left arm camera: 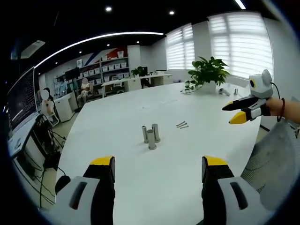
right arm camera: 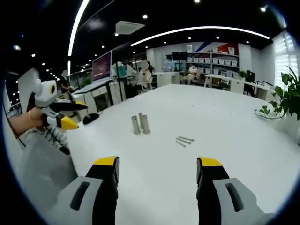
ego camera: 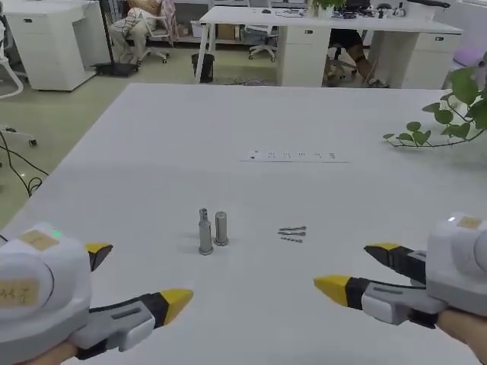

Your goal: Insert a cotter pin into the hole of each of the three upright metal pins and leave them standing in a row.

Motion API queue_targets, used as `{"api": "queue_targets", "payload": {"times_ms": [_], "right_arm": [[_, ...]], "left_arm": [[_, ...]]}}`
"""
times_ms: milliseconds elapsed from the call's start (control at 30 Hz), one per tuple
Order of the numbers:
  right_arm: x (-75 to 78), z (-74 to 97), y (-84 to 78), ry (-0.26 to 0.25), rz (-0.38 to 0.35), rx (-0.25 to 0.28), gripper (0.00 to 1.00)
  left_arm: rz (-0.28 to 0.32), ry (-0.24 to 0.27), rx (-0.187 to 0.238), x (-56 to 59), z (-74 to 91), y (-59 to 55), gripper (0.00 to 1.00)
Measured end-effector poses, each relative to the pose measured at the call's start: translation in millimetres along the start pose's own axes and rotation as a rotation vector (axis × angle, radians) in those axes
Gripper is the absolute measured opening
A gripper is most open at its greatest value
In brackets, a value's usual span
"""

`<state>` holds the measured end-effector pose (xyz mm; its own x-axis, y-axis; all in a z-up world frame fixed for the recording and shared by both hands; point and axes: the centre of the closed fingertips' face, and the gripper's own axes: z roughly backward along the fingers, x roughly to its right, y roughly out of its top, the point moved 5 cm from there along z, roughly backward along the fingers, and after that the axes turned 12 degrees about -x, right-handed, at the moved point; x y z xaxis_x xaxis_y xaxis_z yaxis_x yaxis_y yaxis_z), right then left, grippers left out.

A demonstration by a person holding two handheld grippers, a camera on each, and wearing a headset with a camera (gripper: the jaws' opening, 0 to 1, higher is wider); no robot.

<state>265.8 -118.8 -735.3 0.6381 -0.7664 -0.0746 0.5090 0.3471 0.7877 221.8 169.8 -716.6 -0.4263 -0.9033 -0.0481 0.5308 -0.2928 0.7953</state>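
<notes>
We hold the left gripper (ego camera: 141, 274) and the right gripper (ego camera: 355, 268) above the near edge of the white table (ego camera: 228, 327), both spread wide and empty. Three metal pins (left arm camera: 151, 139) stand clustered mid-table. Three cotter pins (ego camera: 291, 233) lie near them, toward the right edge. Farther off lies a power strip (ego camera: 293, 157), and a plant (ego camera: 449, 114) overhangs the right edge. Office desks (ego camera: 327, 23) stand beyond.

In the head view, one of the three short grey upright metal pins (ego camera: 203, 217) is standing half hidden behind another. The thin silver cotter pins (ego camera: 291, 233) are showing too small to count. The white, yellow-tipped left gripper (ego camera: 144, 274) and right gripper (ego camera: 348, 267) are running off the lower corners.
</notes>
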Motion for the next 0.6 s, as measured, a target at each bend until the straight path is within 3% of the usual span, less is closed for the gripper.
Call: {"api": "queue_targets", "payload": {"times_ms": [600], "right_arm": [[-0.3,-6.0,1.7,0.006,-0.002,-0.006,0.61]], "left_arm": [[-0.014,0.008,0.004,0.3,-1.6,0.4,0.77]]}}
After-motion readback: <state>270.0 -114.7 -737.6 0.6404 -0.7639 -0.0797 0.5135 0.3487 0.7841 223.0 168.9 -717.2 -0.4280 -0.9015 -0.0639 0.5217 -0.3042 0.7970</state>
